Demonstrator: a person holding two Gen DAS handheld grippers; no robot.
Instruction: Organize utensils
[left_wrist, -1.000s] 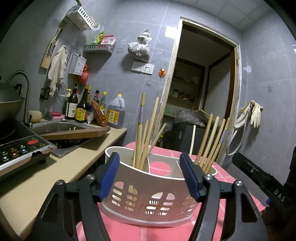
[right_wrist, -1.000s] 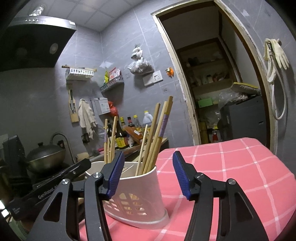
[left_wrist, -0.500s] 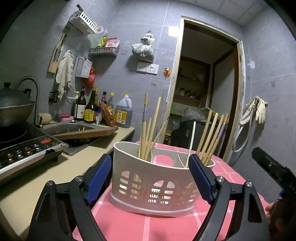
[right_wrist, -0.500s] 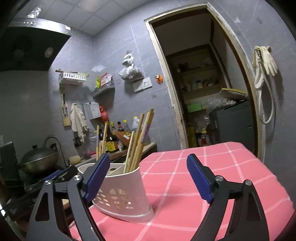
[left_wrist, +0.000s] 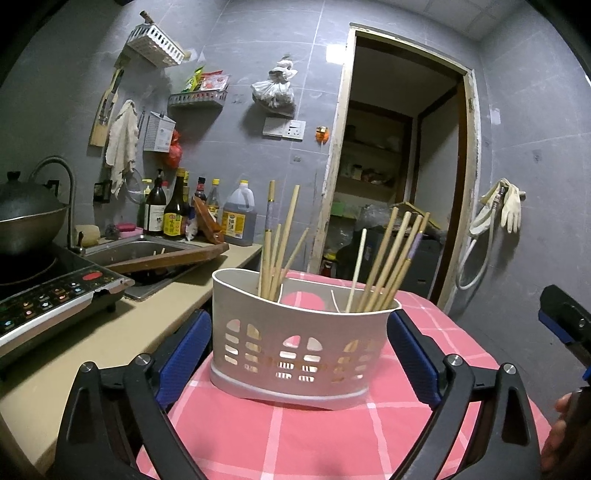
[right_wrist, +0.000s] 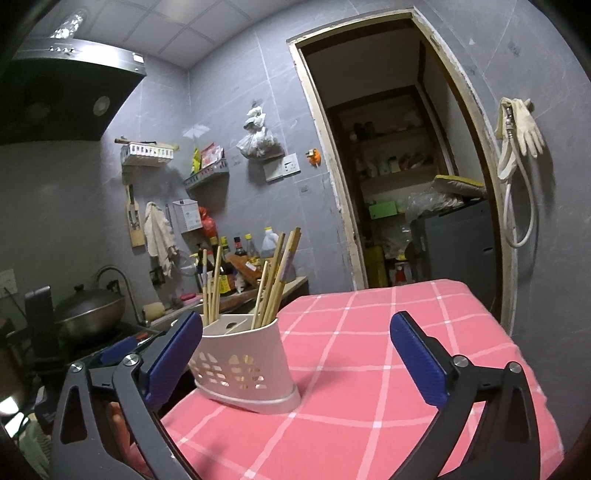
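Observation:
A white slotted utensil holder (left_wrist: 295, 339) stands upright on the pink checked tablecloth (left_wrist: 280, 435). It holds two bunches of wooden chopsticks, one in its left part (left_wrist: 277, 251) and one in its right part (left_wrist: 391, 262). My left gripper (left_wrist: 299, 354) is open and empty, its blue pads (left_wrist: 184, 350) on either side of the holder and apart from it. In the right wrist view the holder (right_wrist: 243, 362) stands near the left pad (right_wrist: 173, 354). My right gripper (right_wrist: 295, 362) is open and empty over the cloth (right_wrist: 369, 369).
A beige counter (left_wrist: 110, 332) runs along the left with an induction hob (left_wrist: 51, 299), a wok (left_wrist: 26, 221), a sink (left_wrist: 140, 251) with a wooden board across it, and several bottles (left_wrist: 177, 218). An open doorway (left_wrist: 399, 177) is behind the table.
Both grippers have opened wider and drawn back from the holder. The holder and chopsticks stay in place on the cloth.

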